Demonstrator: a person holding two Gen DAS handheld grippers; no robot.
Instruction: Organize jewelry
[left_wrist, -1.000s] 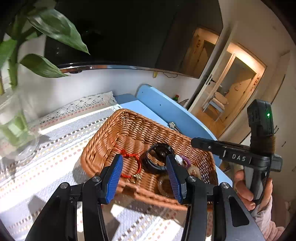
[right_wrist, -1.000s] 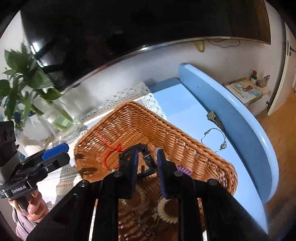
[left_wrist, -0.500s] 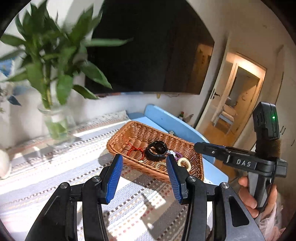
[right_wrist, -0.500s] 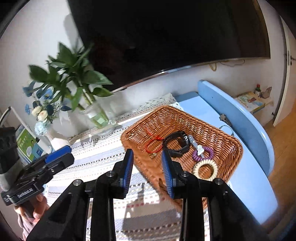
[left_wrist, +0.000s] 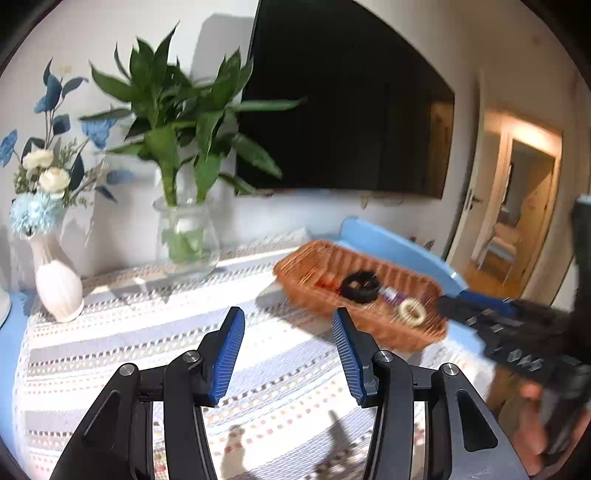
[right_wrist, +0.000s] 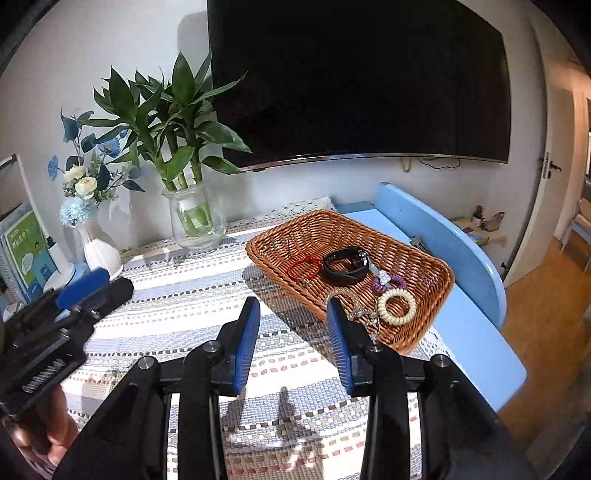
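**Both grippers held apart above the cloth, jewelry in the basket**

The left gripper (left_wrist: 286, 325) and right gripper (right_wrist: 291, 314) are held with jaws spread and nothing between them, above the striped tablecloth (right_wrist: 177, 317). Beyond lies the wicker basket (right_wrist: 439, 291), in which a red cord (right_wrist: 304, 267), black band (right_wrist: 345, 267), purple bracelet (right_wrist: 389, 283) and cream coil (right_wrist: 396, 306) are seen. A glass vase (right_wrist: 194, 218) is set behind.
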